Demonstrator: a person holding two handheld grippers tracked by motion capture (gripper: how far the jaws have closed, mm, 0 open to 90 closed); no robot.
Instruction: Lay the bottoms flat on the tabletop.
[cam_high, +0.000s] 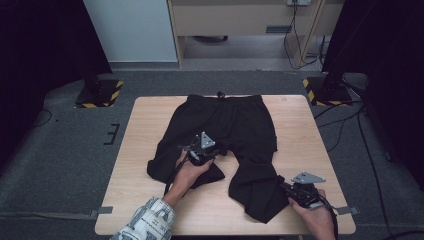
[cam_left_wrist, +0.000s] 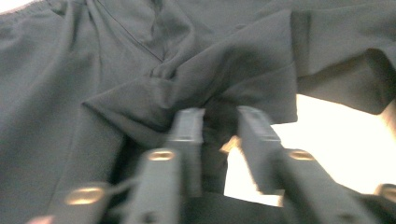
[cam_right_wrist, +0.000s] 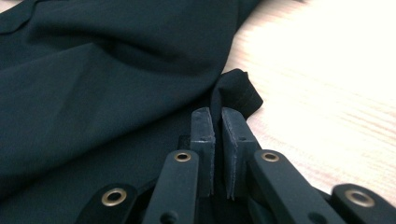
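Note:
Black trousers (cam_high: 225, 120) lie flat on a wooden table (cam_high: 150, 130), waistband at the far edge and legs toward me. The left leg is bunched and folded partway down. My left gripper (cam_high: 214, 151) sits on that bunched leg near the crotch. In the left gripper view its jaws (cam_left_wrist: 219, 119) are nearly together with a dark fold of the trousers (cam_left_wrist: 140, 70) between them. My right gripper (cam_high: 284, 186) is at the end of the right leg, near the table's front right corner. In the right gripper view it (cam_right_wrist: 218, 116) is shut on the hem of the trousers (cam_right_wrist: 93, 70).
Bare wood (cam_right_wrist: 327, 93) lies to the right of the pinched hem and between the legs (cam_left_wrist: 336, 135). Two stands with yellow-black striped bases (cam_high: 97, 92) (cam_high: 325, 90) stand on the floor beyond the far corners. Cables (cam_high: 350, 120) trail at the right.

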